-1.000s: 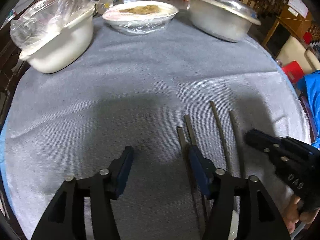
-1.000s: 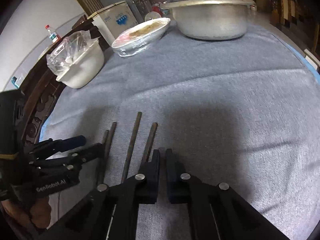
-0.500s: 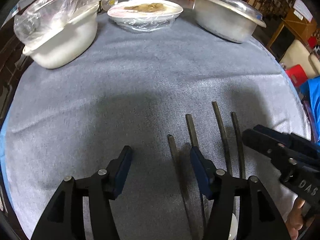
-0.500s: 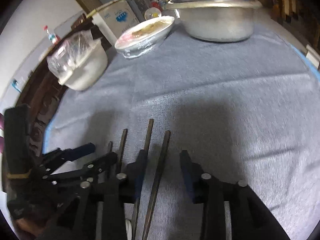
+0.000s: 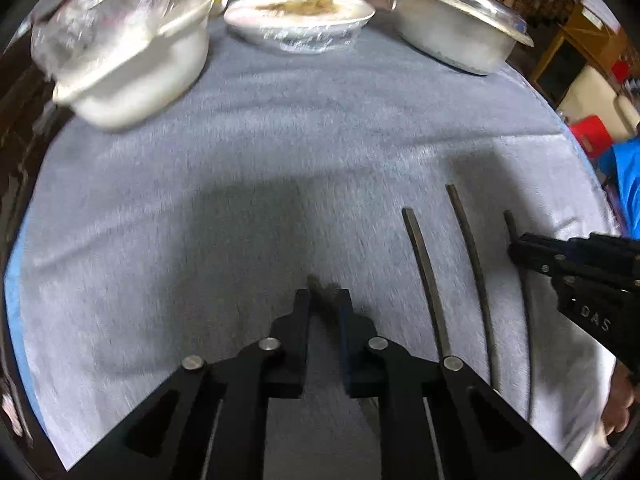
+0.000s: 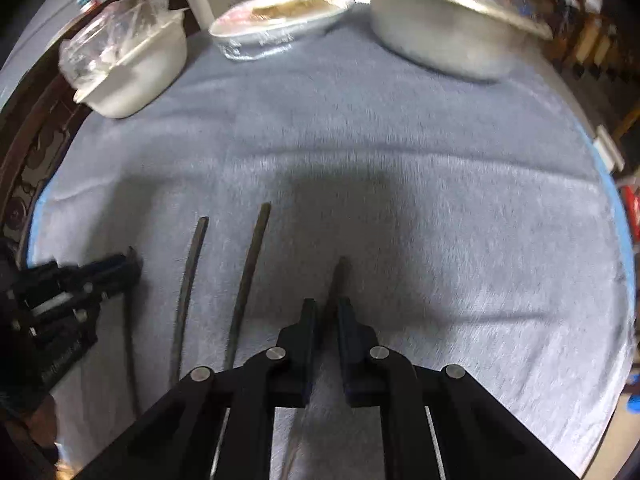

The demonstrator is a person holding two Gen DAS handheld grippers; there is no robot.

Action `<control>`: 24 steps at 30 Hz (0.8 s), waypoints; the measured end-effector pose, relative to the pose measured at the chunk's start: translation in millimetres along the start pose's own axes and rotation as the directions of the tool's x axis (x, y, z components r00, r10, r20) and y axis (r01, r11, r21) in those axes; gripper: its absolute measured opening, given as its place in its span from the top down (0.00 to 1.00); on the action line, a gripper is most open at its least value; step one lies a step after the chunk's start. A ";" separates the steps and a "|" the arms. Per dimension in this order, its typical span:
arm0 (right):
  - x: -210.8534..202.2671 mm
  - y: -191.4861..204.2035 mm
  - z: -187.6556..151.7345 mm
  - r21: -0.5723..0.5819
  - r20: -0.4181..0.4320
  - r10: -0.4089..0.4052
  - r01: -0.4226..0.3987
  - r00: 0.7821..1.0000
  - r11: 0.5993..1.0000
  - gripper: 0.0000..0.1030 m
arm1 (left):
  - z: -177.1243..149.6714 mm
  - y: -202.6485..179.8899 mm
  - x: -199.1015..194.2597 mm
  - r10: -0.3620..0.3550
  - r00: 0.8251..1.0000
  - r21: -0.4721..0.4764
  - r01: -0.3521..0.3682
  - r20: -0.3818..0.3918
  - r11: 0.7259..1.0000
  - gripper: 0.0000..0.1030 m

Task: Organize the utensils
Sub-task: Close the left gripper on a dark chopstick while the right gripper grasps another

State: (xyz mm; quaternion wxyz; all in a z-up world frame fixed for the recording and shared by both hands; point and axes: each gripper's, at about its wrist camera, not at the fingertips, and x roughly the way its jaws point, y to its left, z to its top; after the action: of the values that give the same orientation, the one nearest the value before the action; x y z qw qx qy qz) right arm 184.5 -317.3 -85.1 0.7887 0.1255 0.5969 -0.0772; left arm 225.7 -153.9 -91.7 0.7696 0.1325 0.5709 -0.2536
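On the grey cloth (image 5: 280,128) four dark chopsticks lie side by side; the left gripper (image 5: 323,300), jaws just closed, pinches the leftmost chopstick (image 5: 314,282) (blurred); the right gripper (image 6: 325,308), likewise just closed, pinches the rightmost chopstick (image 6: 339,276); the white pot (image 6: 136,68) stands beyond.

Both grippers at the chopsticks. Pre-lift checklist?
1. Left gripper on left-end chopstick: ok. The jaws have just been closing, with the stick between them.
2. Right gripper on right-end chopstick: ok. It has also just been closing, with the stick between its jaws.
3. Middle chopsticks clear of both grippers: ok. They lie free on the cloth.
4. Grips firm enough to lift: cannot tell, the tips are blurred.
5. White pot, covered dish and metal pot out of the way: ok, all at the far edge.
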 end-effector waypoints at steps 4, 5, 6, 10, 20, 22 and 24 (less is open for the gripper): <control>4.6 1.0 5.1 -0.010 -0.074 -0.019 0.018 0.997 1.000 0.86 | -5.8 3.9 -4.2 0.026 0.999 -0.037 -0.028 -0.048 0.999 0.56; 6.1 2.9 6.0 -0.023 -0.077 -0.032 0.030 0.997 0.999 0.86 | -7.7 4.6 -1.8 0.031 0.997 -0.049 -0.035 -0.073 0.998 0.56; 7.8 5.5 7.8 -0.034 -0.077 -0.042 0.039 0.996 0.999 0.86 | -9.1 4.2 -3.0 0.031 0.998 -0.054 -0.035 -0.060 0.998 0.56; 11.9 12.0 9.2 -0.092 -0.068 -0.070 0.064 0.995 0.994 0.89 | -8.5 -2.7 -1.0 0.089 0.995 -0.059 -0.092 -0.046 0.994 0.73; -12.9 -7.1 -13.8 -0.043 0.122 0.087 -0.082 0.989 0.996 0.94 | -21.9 27.7 -31.5 0.026 0.997 -0.167 -0.014 0.069 0.986 0.95; -25.0 -21.0 -21.6 -0.021 0.173 0.113 -0.111 0.978 0.994 0.94 | -29.1 37.9 -57.3 0.043 0.989 -0.197 -0.015 0.140 0.980 0.95; -39.2 -35.8 -32.3 0.003 0.236 0.132 -0.137 0.963 0.991 0.94 | -37.6 44.5 -81.3 0.073 0.976 -0.209 -0.029 0.204 0.978 0.95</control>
State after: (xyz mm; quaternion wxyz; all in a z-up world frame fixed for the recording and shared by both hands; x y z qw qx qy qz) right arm 134.2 -343.3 -59.5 0.8561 0.1632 0.4885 -0.0435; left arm 201.4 -78.7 -30.4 0.8415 0.0396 0.5056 -0.1862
